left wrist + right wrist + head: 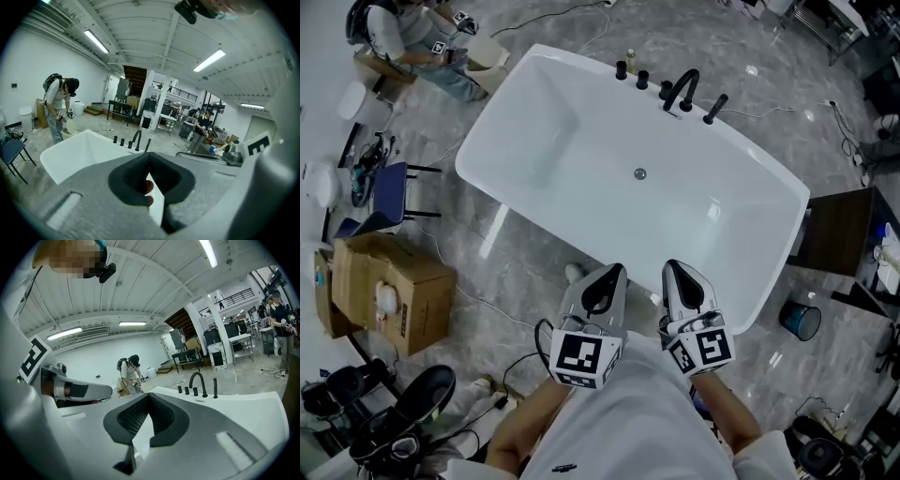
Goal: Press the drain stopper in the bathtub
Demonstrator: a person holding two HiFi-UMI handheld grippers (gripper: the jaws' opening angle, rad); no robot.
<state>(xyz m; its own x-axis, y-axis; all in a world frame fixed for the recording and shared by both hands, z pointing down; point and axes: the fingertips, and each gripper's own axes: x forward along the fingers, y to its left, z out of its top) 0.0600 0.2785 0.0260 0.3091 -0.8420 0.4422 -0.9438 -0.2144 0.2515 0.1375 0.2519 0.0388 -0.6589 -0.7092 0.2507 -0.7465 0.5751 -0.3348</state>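
**Head view.** A white tub [534, 131] stands on a grey marble floor [806, 155]. The drain stopper [639, 173], a small round metal disc, sits at the middle of the tub's bottom. A black faucet [680, 91] with its handles stands on the far rim. The left gripper [614, 271] and right gripper [672, 266] are held side by side above the near rim, well apart from the stopper. Each has its fingers together. At left, an open cardboard box [412, 309] holds a white object [386, 298] that cannot be identified. A blue bucket [800, 319] stands on the floor off the tub's right end; its inside is dark and its contents cannot be told. A person [412, 37] crouches beyond the tub's far left corner.

**Left gripper view.** The left gripper [149, 154] points level across the room. Its fingers [124, 176] meet at the tips and grip nothing. The tub [79, 150] lies beyond them, with the faucet [137, 138] on its rim. The stopper is hidden below the rim. The person [58, 110] stands at the tub's far left.

**Right gripper view.** The right gripper [149, 395] is likewise closed on nothing, its ribbed fingers [133, 416] touching at the tips. The tub's rim [234, 404] runs beyond them and carries the faucet [197, 380]. The person [131, 371] bends over behind the tub.
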